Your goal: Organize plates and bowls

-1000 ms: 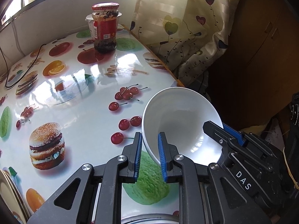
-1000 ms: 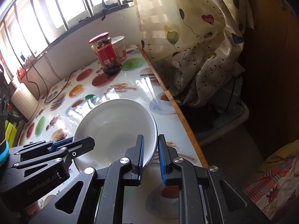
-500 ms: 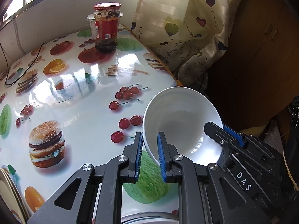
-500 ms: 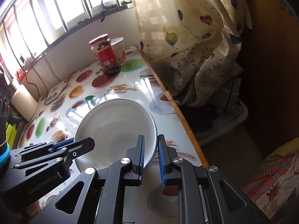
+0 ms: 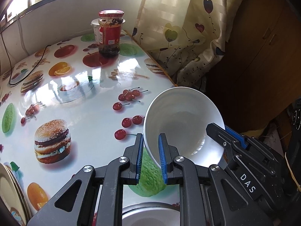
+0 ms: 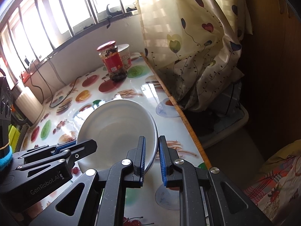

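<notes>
Left wrist view: your left tool (image 5: 150,154) has its 2 blue pads on either side of the bowl (image 5: 185,124) rim, gripping it. The bowl is white, tilted with its opening toward you, near the table (image 5: 84,128) right edge. Your right tool (image 5: 228,136) reaches in from the right and has the opposite rim between its fingers. A jar (image 5: 110,33) with a red lid stands at the far edge by the curtain (image 5: 180,30), with a white tub (image 5: 96,29) behind it. Plates (image 5: 11,188) sit at the near left edge, and another dish (image 5: 150,214) shows below the tool.

Right wrist view: your right tool (image 6: 152,156) straddles the rim of the bowl (image 6: 114,130); the left pad touches it, the right pad stands off with a gap, so the grip looks loose. Your left tool (image 6: 75,146) holds the bowl's left rim. The jar (image 6: 112,64) stands at the far edge of the table (image 6: 143,94).
</notes>
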